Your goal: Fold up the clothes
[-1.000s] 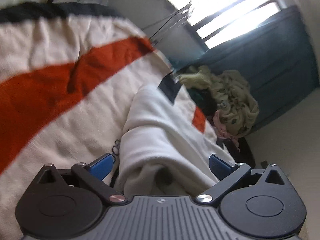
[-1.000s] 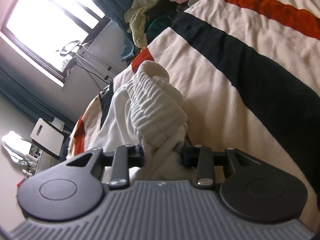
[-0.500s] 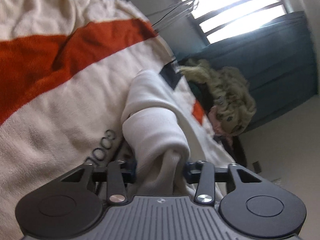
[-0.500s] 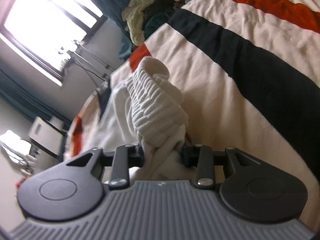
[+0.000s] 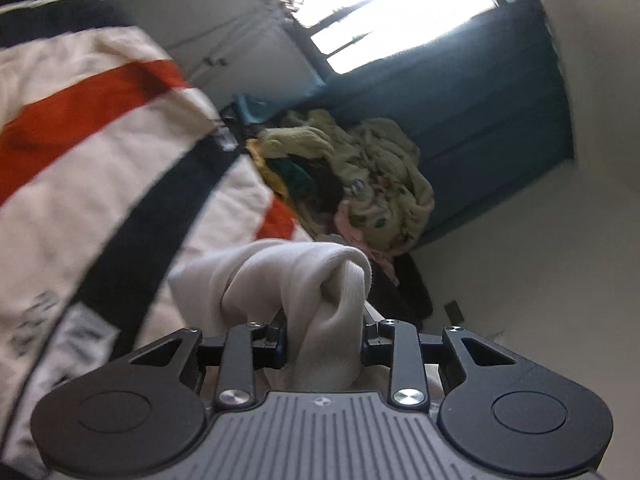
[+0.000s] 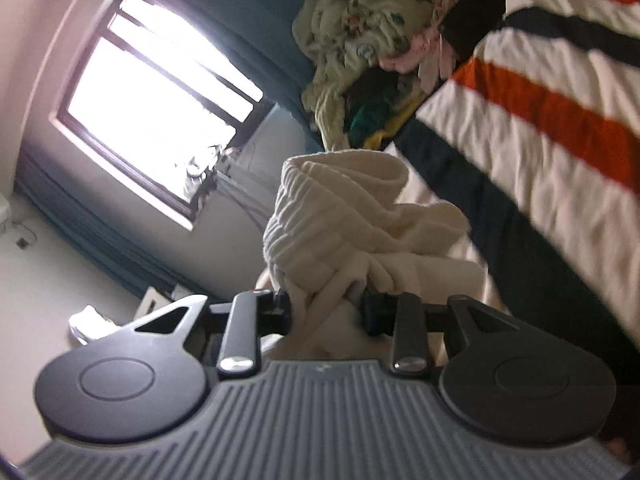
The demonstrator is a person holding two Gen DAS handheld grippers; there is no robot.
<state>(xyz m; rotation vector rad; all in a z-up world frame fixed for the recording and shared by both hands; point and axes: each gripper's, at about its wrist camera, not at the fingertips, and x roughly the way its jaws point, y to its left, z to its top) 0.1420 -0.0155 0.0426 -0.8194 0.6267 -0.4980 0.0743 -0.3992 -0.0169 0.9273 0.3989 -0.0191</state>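
Left wrist view, jaws clamped on white garment, right jaws likewise

White garment: soft knit cloth, ribbed at 12 o'clock in right view. Striped blanket: fuzzy matt fleece. Left tool: matt black plastic, ridged grey housing, shiny metal rivets. Clothes pile: crumpled cloth.

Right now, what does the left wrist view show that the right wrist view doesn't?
Only the left wrist view: printed lettering on the striped blanket.
Only the right: the white garment's ribbed band and a white appliance under the window.
Both: each gripper, left and right, shut on the white garment, plus the clothes pile.
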